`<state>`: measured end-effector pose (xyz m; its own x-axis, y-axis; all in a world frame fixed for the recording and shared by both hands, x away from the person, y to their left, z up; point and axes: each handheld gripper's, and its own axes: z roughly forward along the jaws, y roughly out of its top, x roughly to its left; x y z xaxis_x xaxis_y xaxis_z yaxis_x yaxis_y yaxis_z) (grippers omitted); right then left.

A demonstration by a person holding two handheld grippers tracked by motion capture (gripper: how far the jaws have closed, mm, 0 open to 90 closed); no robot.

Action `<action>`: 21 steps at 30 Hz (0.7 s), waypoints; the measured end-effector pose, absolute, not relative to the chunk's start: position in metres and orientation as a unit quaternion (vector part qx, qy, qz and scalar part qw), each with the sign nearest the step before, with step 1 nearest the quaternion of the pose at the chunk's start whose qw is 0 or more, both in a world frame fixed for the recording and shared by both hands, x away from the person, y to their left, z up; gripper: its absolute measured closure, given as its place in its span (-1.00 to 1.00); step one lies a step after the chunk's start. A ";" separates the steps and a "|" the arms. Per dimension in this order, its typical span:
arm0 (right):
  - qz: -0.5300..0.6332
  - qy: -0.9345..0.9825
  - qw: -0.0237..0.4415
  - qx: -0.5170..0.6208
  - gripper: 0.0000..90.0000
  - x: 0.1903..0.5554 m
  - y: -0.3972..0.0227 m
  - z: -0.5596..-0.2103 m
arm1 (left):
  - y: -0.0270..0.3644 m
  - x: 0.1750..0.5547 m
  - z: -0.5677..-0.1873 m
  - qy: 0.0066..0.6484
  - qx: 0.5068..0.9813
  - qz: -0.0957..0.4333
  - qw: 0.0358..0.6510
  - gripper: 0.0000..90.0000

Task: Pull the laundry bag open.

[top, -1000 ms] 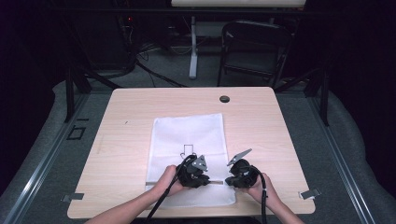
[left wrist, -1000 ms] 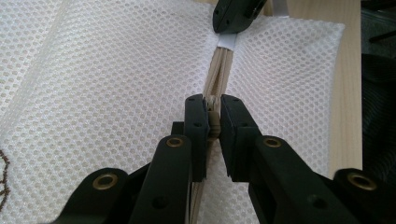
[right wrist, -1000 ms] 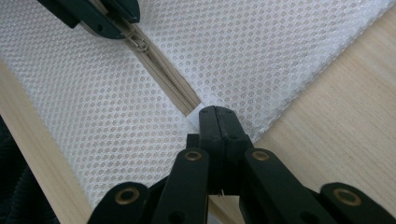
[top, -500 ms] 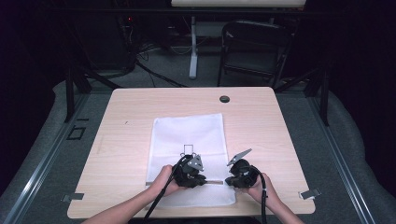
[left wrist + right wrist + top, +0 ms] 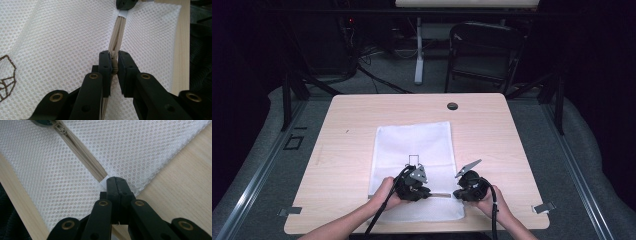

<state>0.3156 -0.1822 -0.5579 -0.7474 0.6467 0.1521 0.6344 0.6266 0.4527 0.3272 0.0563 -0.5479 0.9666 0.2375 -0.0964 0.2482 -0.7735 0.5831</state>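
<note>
Dark floor and a folding chair lie beyond the pale wooden table, where one white mesh bag lies flat near the person's edge with its single beige zipper running between two grippers. The left gripper is clamped on the zipper pull, and the right gripper is pinched tight on the zipper's end tab. Between them the teeth look meshed, though not clearly, so the opening seems barely begun, with nearly the whole length left.
</note>
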 end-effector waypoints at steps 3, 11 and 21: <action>0.244 0.903 0.013 0.354 1.00 0.316 -0.182 -0.558 | 0.059 0.327 -0.547 0.129 0.942 -0.010 0.310 0.82; 0.246 0.901 0.012 0.357 1.00 0.316 -0.182 -0.558 | 0.066 0.326 -0.546 0.135 0.940 -0.010 0.312 0.82; 0.239 0.905 0.014 0.352 1.00 0.316 -0.182 -0.557 | 0.069 0.326 -0.546 0.133 0.941 -0.010 0.311 0.82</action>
